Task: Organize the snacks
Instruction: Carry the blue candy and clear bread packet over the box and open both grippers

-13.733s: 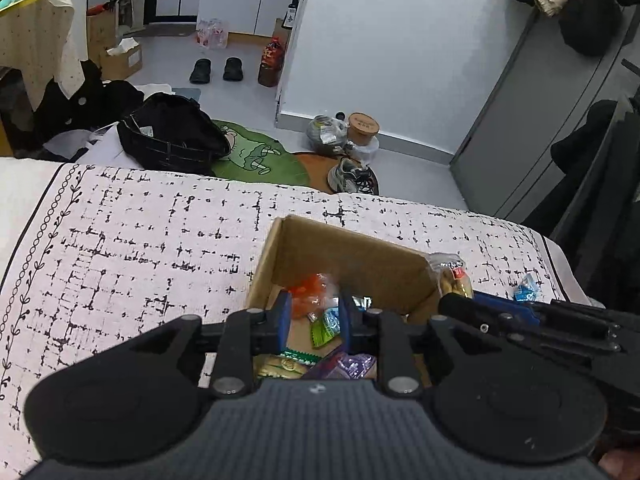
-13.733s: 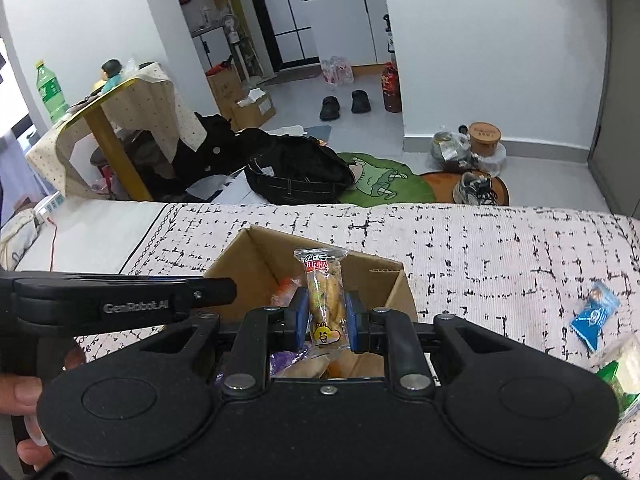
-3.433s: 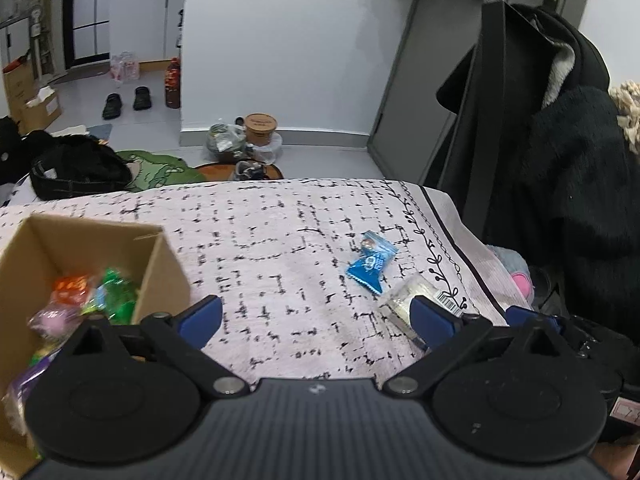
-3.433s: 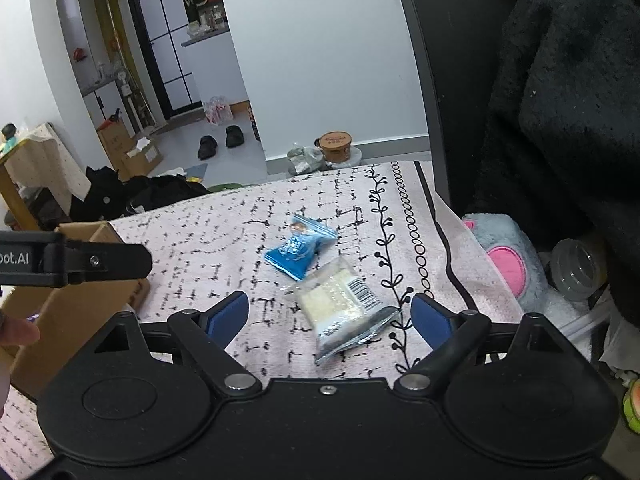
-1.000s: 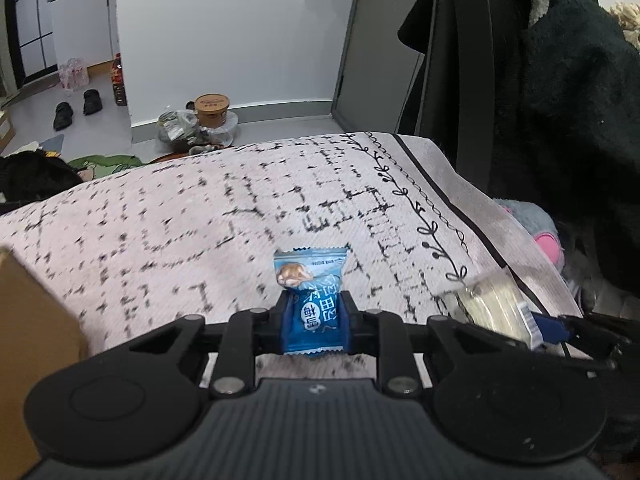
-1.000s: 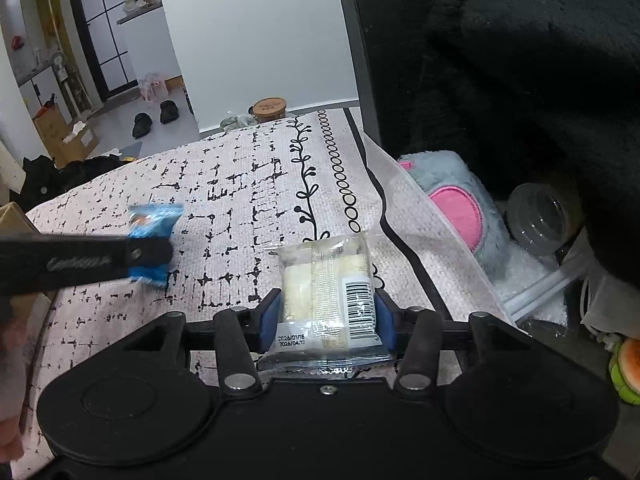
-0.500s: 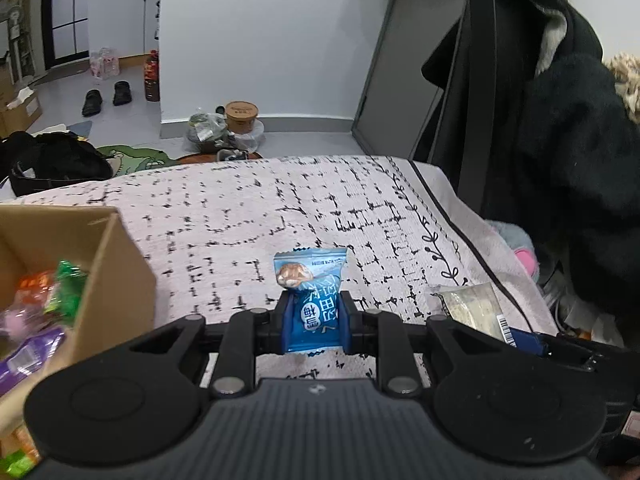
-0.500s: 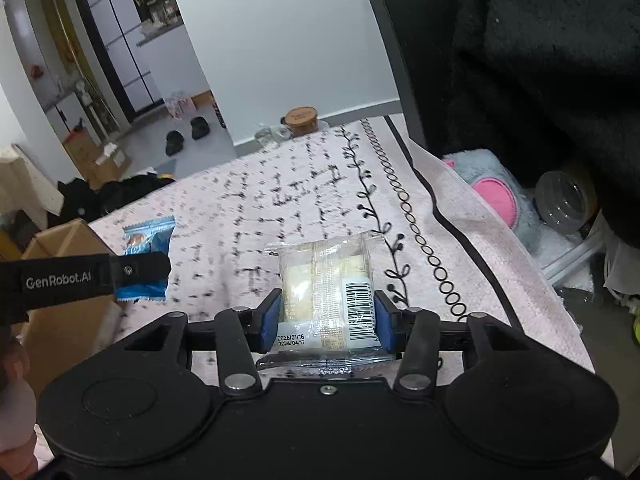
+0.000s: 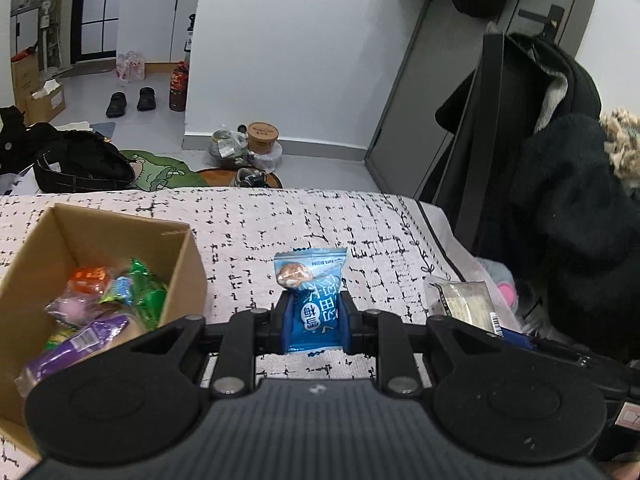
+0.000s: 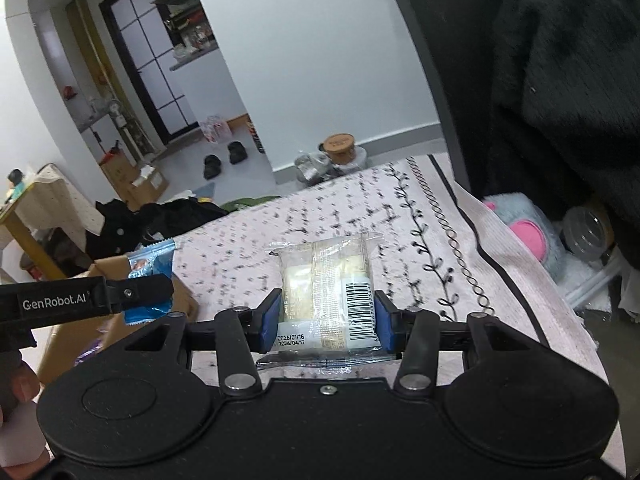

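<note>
My left gripper (image 9: 314, 326) is shut on a blue snack packet (image 9: 312, 284) and holds it above the patterned cloth, just right of the open cardboard box (image 9: 182, 256). The box holds several wrapped snacks (image 9: 120, 292). My right gripper (image 10: 324, 322) is shut on a clear packet of pale biscuits (image 10: 324, 280), held above the cloth. That packet also shows at the right in the left wrist view (image 9: 464, 304). In the right wrist view the left gripper (image 10: 150, 286) with the blue packet (image 10: 150, 260) hangs over the box (image 10: 108, 272).
The white cloth with black marks (image 9: 280, 220) covers the surface; its right edge drops off (image 10: 520, 256). Dark coats (image 9: 560, 184) hang at the right. A grey and pink plush (image 10: 520, 228) and a clear jar (image 10: 586, 232) lie beside the edge.
Both grippers have carried their packets leftward toward the box. The box now fills more of the left wrist view, and the blue packet is over its edge.
</note>
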{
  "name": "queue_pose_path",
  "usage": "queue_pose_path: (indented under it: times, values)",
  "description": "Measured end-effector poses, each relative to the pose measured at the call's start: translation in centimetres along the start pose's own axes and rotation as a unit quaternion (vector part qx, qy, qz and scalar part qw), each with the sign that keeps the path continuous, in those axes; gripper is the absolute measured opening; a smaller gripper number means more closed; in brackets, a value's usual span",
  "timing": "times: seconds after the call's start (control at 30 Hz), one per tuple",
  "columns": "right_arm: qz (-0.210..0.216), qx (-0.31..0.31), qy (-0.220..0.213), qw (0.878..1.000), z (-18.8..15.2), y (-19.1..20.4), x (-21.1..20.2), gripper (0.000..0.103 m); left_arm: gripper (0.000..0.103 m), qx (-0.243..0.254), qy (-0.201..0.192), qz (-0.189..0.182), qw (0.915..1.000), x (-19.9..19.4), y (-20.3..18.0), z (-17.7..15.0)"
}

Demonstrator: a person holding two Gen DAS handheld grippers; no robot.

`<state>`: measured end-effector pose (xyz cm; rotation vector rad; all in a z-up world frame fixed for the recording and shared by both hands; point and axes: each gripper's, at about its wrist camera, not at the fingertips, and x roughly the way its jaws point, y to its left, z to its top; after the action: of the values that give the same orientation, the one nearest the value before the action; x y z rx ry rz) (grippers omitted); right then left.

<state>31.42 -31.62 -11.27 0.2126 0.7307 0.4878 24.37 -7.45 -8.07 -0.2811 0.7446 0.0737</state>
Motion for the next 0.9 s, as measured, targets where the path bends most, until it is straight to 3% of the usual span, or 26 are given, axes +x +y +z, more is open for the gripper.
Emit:
queue_pose_path:
  times: [0.53,0.9]
  values:
    - [0.049,-0.018,-0.011,0.999,0.9,3.5,-0.8,0.046,0.022,-0.026,-0.033,0.022,0.9989,-5.1,2.7,0.5]
    - [0.078,-0.046,-0.003,0.996,0.8,6.9,-0.5,0.046,0.022,-0.073,-0.04,0.054,0.9951,-7.2,7.4,0.1]
